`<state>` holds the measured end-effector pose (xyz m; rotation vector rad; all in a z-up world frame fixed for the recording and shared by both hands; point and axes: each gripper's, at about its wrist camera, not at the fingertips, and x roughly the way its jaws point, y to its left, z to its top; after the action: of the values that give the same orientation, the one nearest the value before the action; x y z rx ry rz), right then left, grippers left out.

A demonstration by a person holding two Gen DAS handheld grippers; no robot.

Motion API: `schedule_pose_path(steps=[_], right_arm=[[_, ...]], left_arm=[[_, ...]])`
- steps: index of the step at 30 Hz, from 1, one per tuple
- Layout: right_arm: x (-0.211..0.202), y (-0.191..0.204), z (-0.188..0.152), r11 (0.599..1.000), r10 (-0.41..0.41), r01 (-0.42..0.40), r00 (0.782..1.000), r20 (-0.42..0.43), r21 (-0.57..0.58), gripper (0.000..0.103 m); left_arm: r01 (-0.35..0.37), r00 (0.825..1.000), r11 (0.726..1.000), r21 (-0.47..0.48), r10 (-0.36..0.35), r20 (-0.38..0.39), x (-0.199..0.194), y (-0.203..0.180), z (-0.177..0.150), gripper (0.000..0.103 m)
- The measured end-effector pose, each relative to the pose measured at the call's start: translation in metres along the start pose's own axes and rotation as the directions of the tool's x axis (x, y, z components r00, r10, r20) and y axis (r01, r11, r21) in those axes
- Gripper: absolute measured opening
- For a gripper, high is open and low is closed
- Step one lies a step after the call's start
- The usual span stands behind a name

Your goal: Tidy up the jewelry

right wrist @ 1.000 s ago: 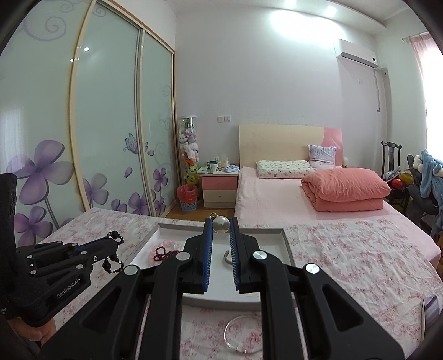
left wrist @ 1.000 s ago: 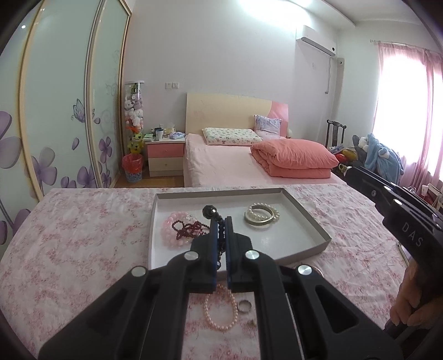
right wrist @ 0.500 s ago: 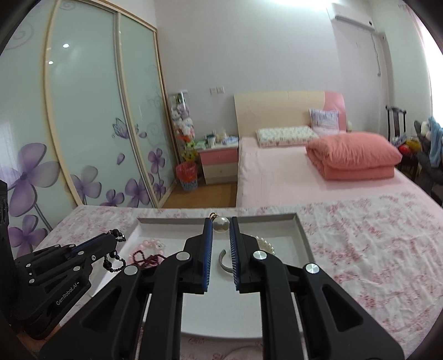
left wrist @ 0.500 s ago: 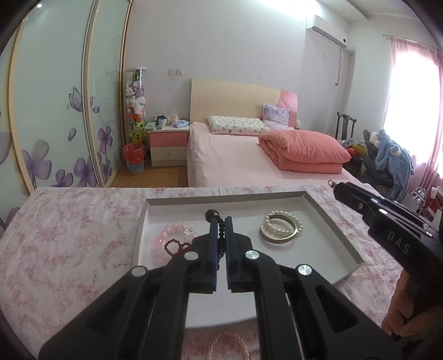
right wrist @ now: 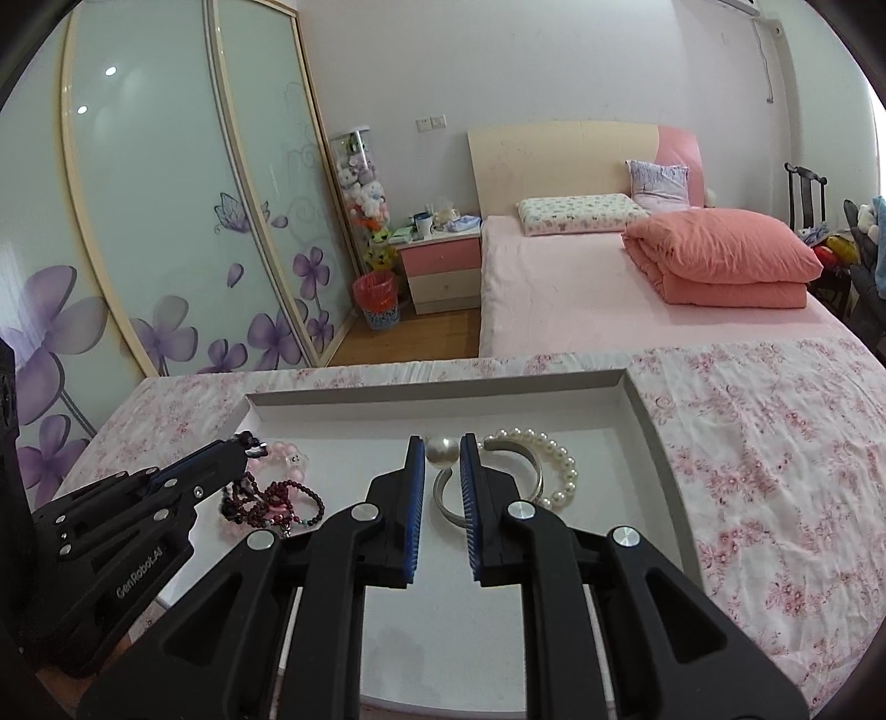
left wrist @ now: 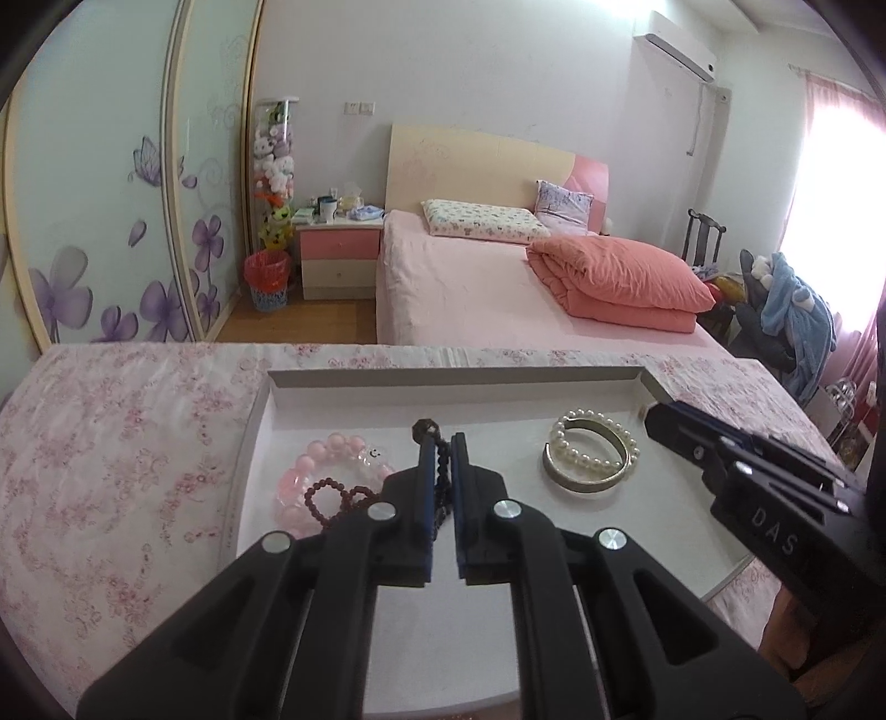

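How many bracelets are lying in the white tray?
4: a pink bead one and a dark red one on it at the left, a pearl one across a metal bangle at the right. Grippers may hide more.

Glossy pearl bracelet point(left wrist: 595, 440) on polished metal bangle point(left wrist: 587, 481); matt white tray point(left wrist: 454, 378); floral cotton cloth point(left wrist: 127, 443).

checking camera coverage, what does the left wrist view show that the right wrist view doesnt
Only the left wrist view: the window curtain, the air conditioner, the dark bead strand between the left gripper jaws.

Only the right wrist view: the large pearl between the right gripper jaws.

Both: the white tray, pink bead bracelet, pearl bracelet on a metal bangle, the bed.
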<state>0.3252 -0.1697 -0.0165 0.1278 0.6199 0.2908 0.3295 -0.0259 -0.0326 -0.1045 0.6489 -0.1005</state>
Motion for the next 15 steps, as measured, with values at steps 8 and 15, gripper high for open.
schedule_pose_path(steps=[8, 15], right_arm=[[-0.010, -0.010, 0.001, 0.999, -0.013, 0.012, 1.000, 0.009, 0.035, 0.034], [-0.021, -0.010, -0.002, 0.999, -0.019, 0.019, 1.000, 0.012, 0.034, 0.034]], left_arm=[[-0.012, 1.000, 0.998, -0.066, 0.013, 0.003, -0.008, 0.020, 0.002, 0.025], [-0.031, 0.999, 0.996, -0.079, 0.031, 0.005, -0.028, 0.029, -0.003, 0.028]])
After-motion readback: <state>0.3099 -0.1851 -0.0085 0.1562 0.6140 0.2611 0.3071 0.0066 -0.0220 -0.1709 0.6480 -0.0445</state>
